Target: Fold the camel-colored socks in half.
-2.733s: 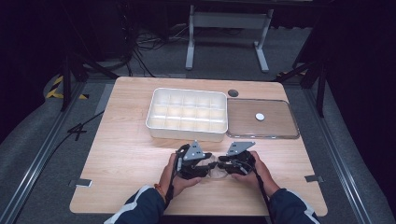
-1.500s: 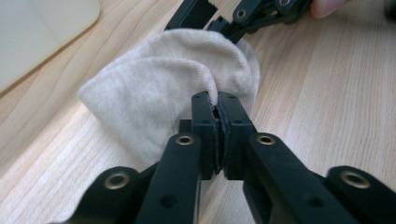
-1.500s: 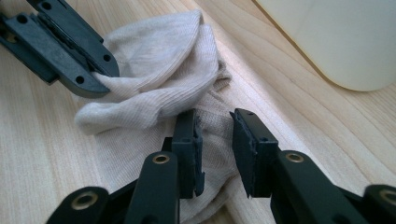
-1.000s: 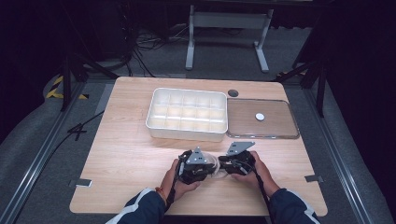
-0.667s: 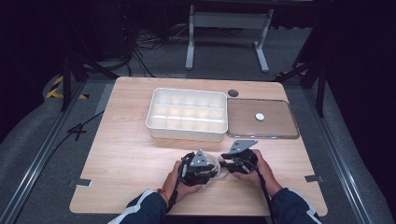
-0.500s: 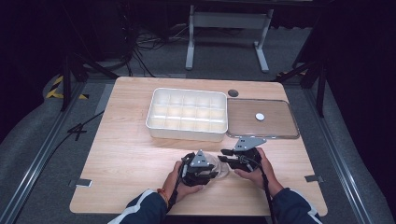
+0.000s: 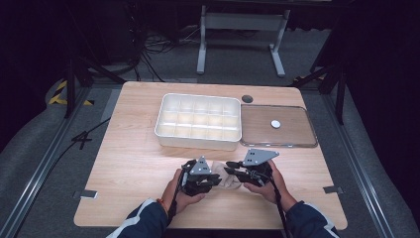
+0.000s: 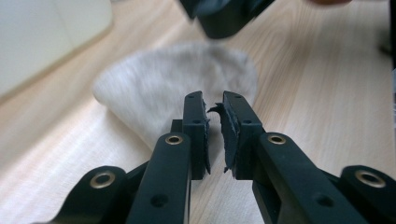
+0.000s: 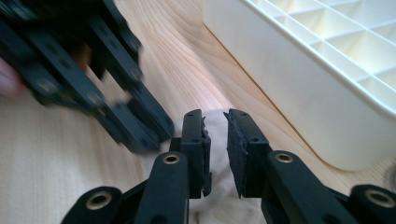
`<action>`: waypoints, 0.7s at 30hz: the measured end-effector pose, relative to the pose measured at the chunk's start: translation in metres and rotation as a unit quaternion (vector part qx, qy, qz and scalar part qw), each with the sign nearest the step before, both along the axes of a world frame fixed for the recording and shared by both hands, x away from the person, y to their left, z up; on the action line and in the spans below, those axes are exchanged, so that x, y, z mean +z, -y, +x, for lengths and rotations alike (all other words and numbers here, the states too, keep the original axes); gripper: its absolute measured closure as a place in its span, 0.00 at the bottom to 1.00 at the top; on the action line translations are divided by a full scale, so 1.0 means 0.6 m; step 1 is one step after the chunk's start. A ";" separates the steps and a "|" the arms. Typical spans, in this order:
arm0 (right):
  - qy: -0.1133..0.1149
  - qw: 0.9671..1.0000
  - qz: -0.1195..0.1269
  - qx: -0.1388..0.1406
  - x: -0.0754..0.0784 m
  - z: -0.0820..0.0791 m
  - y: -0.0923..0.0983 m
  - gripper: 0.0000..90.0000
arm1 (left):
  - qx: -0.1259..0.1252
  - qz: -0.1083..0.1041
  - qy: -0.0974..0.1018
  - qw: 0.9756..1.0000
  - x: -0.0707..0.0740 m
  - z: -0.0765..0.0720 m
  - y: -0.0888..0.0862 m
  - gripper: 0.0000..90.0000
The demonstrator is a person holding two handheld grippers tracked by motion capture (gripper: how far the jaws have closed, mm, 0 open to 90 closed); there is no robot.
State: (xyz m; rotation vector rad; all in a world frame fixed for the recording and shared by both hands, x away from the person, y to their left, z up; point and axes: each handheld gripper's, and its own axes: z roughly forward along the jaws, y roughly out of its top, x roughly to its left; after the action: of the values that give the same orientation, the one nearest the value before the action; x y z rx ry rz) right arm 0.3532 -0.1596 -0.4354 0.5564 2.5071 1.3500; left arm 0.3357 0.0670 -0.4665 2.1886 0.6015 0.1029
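Left claw (image 8: 214,100): held low at the near edge of the tabletop (image 7: 133,163), pointed right at the cloth; the jaws, just closed further, are left a slit apart, and no fabric is seen pinched between the pads.

Cloth (image 7: 229,179): a small, pale, soft piece, lying flat on the wood between the two claws, its long axis judged to run left to right from one claw to the other; its left end is reached by the left claw's tips.

Right claw (image 9: 215,119): pointed left at the cloth's right end, facing the other claw; the jaws have also just been closing but are kept apart, the cloth being seen beyond and below the gap and not pressed by the pads.

Nearer hand: neither by much; the cloth is flanked closely on both sides, so a pull or fold along its length is judged open to either claw.

Tray (image 7: 198,141): white, divided into compartments, set well behind the cloth.

Lid (image 7: 297,134): clear, laid flat just beside the tray on its right.
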 end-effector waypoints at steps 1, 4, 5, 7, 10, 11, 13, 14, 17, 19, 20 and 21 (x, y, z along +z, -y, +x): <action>0.000 1.000 0.000 0.002 0.000 -0.002 -0.003 0.86 | 0.000 0.000 0.000 1.000 0.000 0.000 0.000 0.89; -0.002 1.000 -0.014 0.011 -0.004 -0.004 -0.009 0.87 | -0.002 0.011 0.004 1.000 -0.011 0.000 0.008 0.89; -0.003 1.000 -0.023 0.015 -0.008 -0.005 -0.012 0.87 | -0.002 0.014 0.006 1.000 -0.012 0.000 0.009 0.89; -0.006 0.999 -0.035 0.019 -0.011 -0.006 -0.014 0.87 | -0.004 0.018 0.007 1.000 -0.012 0.000 0.008 0.88; -0.013 0.997 -0.073 0.021 -0.022 -0.004 -0.016 0.89 | 0.000 0.016 0.005 1.000 -0.010 -0.001 0.003 0.85; -0.015 0.996 -0.085 0.017 -0.028 -0.002 -0.016 0.90 | 0.002 0.015 0.006 1.000 -0.008 -0.002 0.000 0.82; -0.020 0.994 -0.102 0.018 -0.038 0.001 -0.015 0.90 | 0.013 0.016 0.006 1.000 -0.002 -0.003 -0.008 0.77; -0.023 0.994 -0.106 0.018 -0.043 0.002 -0.015 0.90 | 0.025 0.013 0.005 1.000 0.002 -0.002 -0.016 0.75; -0.030 0.994 -0.105 0.019 -0.048 0.001 -0.016 0.90 | 0.047 0.013 -0.006 0.999 0.003 0.000 -0.028 0.68; -0.028 0.994 -0.107 0.015 -0.049 0.000 -0.018 0.91 | 0.053 0.016 -0.018 0.998 -0.002 0.002 -0.034 0.66; -0.027 0.994 -0.108 0.016 -0.050 -0.001 -0.018 0.91 | 0.057 0.020 -0.021 0.998 -0.004 0.002 -0.034 0.64; -0.025 0.994 -0.109 0.014 -0.050 -0.002 -0.019 0.91 | 0.059 0.023 -0.025 0.998 -0.007 0.001 -0.034 0.63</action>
State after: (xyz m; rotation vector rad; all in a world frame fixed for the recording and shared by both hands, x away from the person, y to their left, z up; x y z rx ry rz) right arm 0.3521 -0.1483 -0.4656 0.5137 2.6671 1.0636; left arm 0.3364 0.0873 -0.4705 2.2037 0.7640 0.1259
